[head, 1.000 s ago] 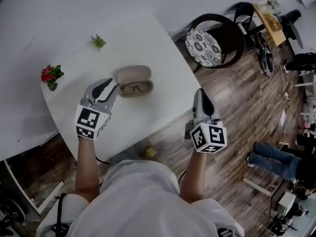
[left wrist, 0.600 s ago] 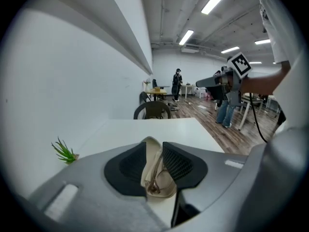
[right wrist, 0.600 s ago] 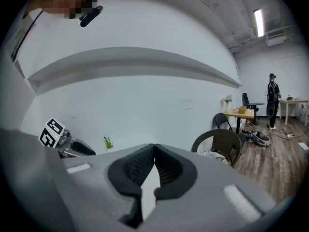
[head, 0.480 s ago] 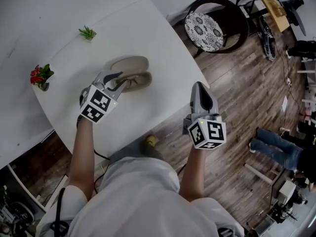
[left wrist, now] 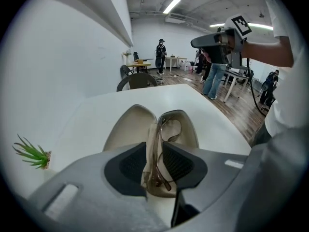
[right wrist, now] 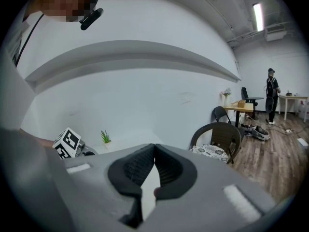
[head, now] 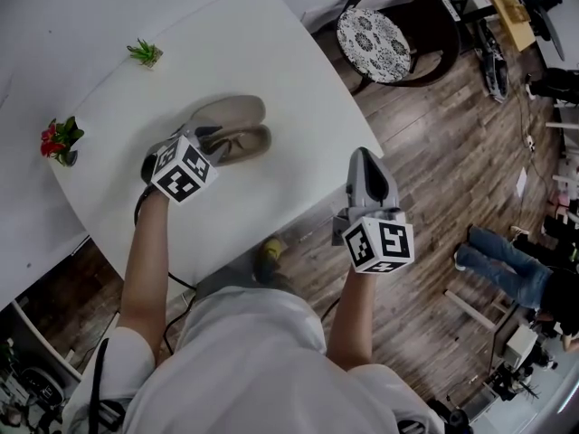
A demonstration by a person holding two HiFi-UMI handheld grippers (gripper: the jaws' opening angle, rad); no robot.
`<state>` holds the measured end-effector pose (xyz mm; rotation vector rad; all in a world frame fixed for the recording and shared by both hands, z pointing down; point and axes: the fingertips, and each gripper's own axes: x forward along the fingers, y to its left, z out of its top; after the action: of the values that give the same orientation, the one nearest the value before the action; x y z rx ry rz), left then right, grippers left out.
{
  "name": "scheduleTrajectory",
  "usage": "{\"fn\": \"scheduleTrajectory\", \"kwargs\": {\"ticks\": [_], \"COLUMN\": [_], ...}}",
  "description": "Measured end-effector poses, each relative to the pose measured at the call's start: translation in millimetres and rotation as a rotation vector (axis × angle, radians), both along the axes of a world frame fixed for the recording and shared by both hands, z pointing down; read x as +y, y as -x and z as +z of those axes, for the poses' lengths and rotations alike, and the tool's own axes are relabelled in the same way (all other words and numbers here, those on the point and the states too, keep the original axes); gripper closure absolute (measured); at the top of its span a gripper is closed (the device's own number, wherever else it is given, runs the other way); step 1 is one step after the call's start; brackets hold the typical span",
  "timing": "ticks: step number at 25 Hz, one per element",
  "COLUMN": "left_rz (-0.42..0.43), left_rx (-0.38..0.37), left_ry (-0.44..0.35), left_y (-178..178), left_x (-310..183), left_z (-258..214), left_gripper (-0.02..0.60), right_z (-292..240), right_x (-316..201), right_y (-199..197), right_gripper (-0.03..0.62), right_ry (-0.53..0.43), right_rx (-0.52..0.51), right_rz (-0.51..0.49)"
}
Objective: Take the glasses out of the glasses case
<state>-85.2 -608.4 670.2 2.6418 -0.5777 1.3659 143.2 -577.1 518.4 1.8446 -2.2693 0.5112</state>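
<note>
An open beige glasses case (head: pixel 237 111) lies on the white table (head: pixel 271 52), and brown-framed glasses (head: pixel 246 141) rest in its nearer half. My left gripper (head: pixel 215 145) is at the case's left end. In the left gripper view the case (left wrist: pixel 126 129) is seen end-on. The jaws of that gripper (left wrist: pixel 154 154) are closed onto the near end of the glasses (left wrist: pixel 169 129) together with the case's rim. My right gripper (head: pixel 365 157) hangs off the table's right edge, above the wood floor. Its jaws (right wrist: pixel 154 151) are shut with nothing between them.
A small green plant (head: pixel 145 52) and a red flower pot (head: pixel 57 140) stand near the table's far and left edges. A black chair with a patterned cushion (head: pixel 384 30) is beyond the right corner. A person in jeans (head: pixel 507 269) is on the floor at right.
My left gripper has moved from in front of the case up to its left end, and its jaws have closed on the glasses. The right gripper has barely moved.
</note>
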Motion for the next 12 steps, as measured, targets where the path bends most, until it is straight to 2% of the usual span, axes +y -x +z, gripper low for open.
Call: {"fn": "scheduleTrajectory", "kwargs": {"ticks": [6, 12], "left_rz": [0.027, 0.054], "left_rx": [-0.032, -0.074], "left_ry": [0.033, 0.019], "left_y": [-8.7, -11.5], "left_x": [-2.4, -3.8], "left_z": [16.4, 27.3], "left_gripper": [0.466, 0.514], "right_z": [12.8, 18.5], "right_x": [-1.5, -0.6], "right_y": [-2.2, -10.1], "right_gripper": [0.591, 0.591], "right_ry": [0.024, 0.028], "right_rx": [0.035, 0.026], "right_rz": [-0.016, 0.004]}}
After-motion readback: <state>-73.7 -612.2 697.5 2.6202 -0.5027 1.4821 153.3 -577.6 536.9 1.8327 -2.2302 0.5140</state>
